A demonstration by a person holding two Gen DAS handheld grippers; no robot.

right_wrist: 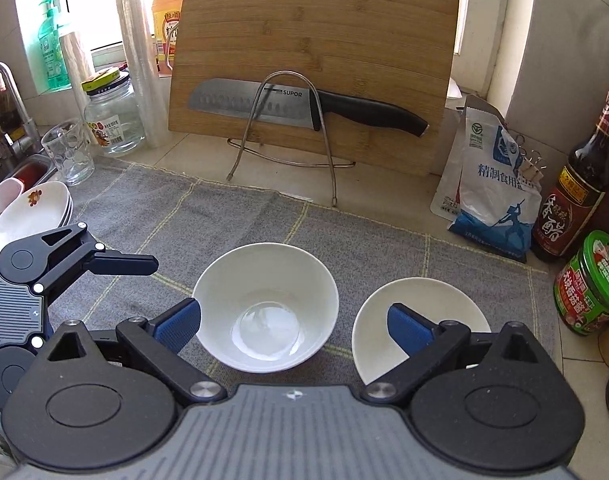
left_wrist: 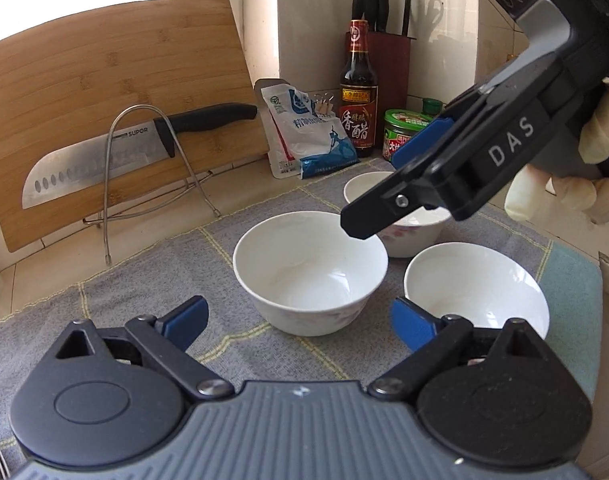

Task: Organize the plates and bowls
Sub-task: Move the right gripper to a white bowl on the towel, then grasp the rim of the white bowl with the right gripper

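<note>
Three white bowls stand on a grey checked cloth. In the left wrist view the middle bowl lies just ahead of my open left gripper. A second bowl sits behind its right pad. The far bowl, with a floral print, is partly hidden by my right gripper, held by a gloved hand. In the right wrist view my right gripper is open above a bowl, with another bowl beside it. A stack of plates stands at the left.
A bamboo cutting board leans at the back with a knife on a wire rack. A salt bag, vinegar bottle and green-lidded jar stand right. A glass, a glass jar and a sink tap are left.
</note>
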